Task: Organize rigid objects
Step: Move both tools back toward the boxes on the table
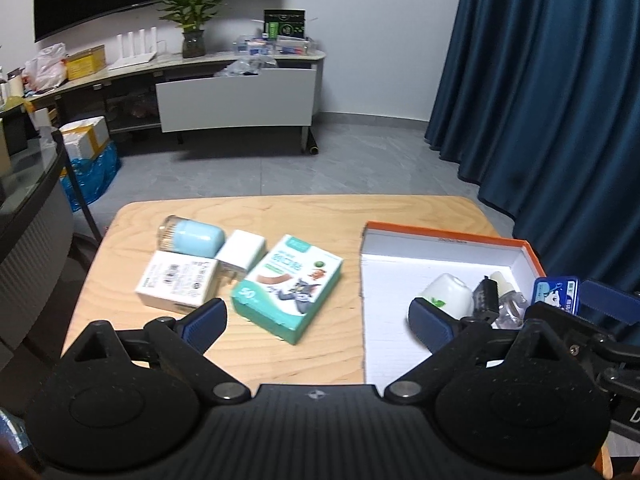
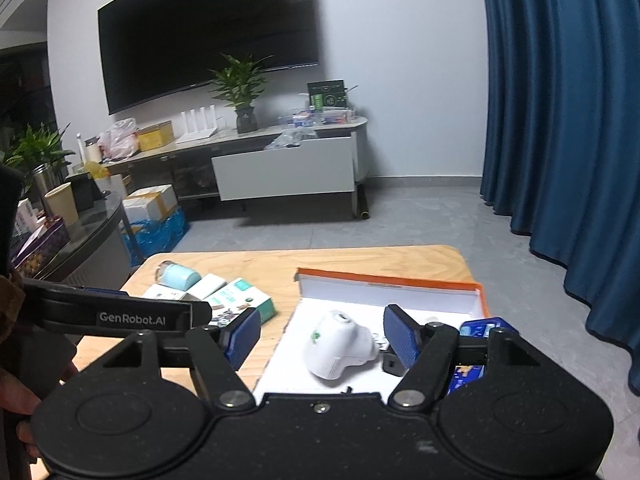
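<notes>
On the wooden table lie a teal bandage box, a white charger plug, a white carton and a light-blue toothpick jar. My left gripper is open and empty, above the table's near edge between the bandage box and the orange-rimmed box lid. The lid holds a white device, a black part, a small clear bottle and a blue tin. My right gripper is open over the white device, not touching it.
A dark blue curtain hangs close on the right. A glass-topped desk stands to the left of the table. A TV cabinet with a plant and clutter stands against the far wall, across grey floor.
</notes>
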The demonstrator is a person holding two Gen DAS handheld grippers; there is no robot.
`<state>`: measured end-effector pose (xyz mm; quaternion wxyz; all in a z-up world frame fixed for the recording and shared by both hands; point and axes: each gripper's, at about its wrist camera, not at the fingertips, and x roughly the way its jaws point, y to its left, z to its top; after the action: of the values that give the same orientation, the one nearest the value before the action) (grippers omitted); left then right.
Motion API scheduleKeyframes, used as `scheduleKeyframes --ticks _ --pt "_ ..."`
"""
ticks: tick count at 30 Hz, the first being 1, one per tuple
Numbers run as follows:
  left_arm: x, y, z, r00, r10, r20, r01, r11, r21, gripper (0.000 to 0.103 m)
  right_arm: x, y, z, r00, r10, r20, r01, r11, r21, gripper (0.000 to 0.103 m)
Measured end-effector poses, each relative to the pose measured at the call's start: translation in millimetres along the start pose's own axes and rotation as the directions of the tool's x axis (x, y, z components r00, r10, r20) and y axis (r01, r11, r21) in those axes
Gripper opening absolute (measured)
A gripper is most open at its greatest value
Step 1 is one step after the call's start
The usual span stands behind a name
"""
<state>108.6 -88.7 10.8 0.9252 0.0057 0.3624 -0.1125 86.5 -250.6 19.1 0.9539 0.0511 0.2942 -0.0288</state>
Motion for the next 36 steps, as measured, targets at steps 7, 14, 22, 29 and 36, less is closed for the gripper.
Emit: scheduleKeyframes --ticks 7,14,22,29,36 --pt "-7 18 -2 0.999 0.03 0.013 -0.029 0.999 -0.028 0.1 5 16 1 1.0 0.028 -0.014 -0.028 0.999 -0.018 0.082" --pt "-13 35 -4 0.998 0.057 0.021 -0.056 0.998 -0.042 0.101 13 33 2 0.998 0.057 -0.026 -0.058 0.998 -0.034 0.083" --pt "-15 65 -14 0.996 0.09 0.009 -0.089 0.993 -0.078 0.101 22 53 -1 0.995 0.084 -0.055 -0.087 0.995 -0.051 0.084" --pt "-13 94 -25 0.991 0.13 -0.016 -0.131 0.984 -0.119 0.101 28 64 -5 0.991 0.106 -0.076 -0.111 0.992 -0.06 0.085" --pt "-10 110 -35 0.988 0.149 -0.04 -0.153 0.977 -0.147 0.101 35 73 -8 0.988 0.12 -0.096 -0.126 0.99 -0.067 0.085"
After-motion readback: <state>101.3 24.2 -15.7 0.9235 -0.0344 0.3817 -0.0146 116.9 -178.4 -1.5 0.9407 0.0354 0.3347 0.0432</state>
